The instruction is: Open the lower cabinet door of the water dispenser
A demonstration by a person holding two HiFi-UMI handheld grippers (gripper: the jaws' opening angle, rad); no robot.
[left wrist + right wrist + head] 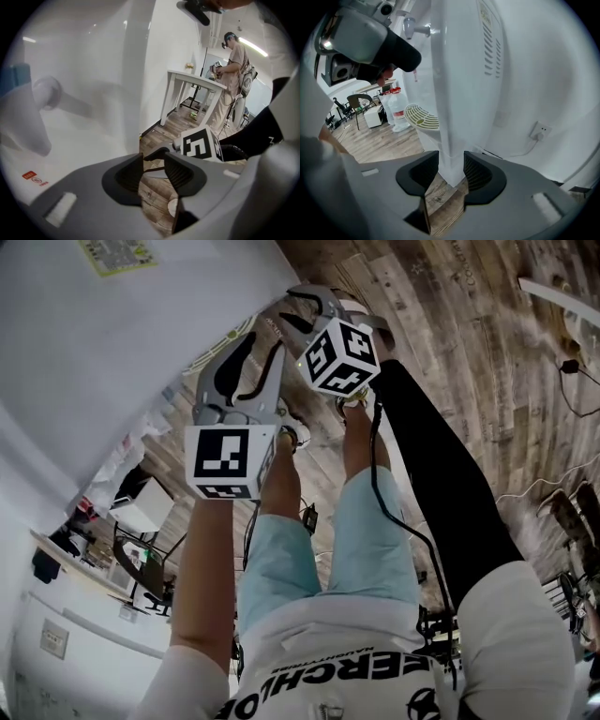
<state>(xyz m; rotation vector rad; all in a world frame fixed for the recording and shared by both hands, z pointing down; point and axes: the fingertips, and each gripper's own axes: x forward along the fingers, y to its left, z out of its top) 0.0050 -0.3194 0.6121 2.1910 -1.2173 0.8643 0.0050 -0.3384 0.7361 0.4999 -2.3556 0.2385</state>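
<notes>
The white water dispenser (112,343) fills the head view's upper left. My left gripper (262,338) and right gripper (302,307) hang side by side in front of it, over the person's legs. In the left gripper view the dispenser's white body (84,136) with a tap (47,93) is close on the left. My left gripper (153,171) stands open with only floor in the gap. In the right gripper view my right gripper (451,171) is open. The dispenser's lower corner (452,159) shows between its pads, below the round drip tray (423,117). I cannot make out the lower door's edge.
Wood plank floor (450,381) lies below. A wall socket (539,131) is behind the dispenser and water bottles (396,110) stand on the floor beyond it. A white table (197,84) with another person (234,75) beside it stands farther off. Cables (553,484) run across the floor.
</notes>
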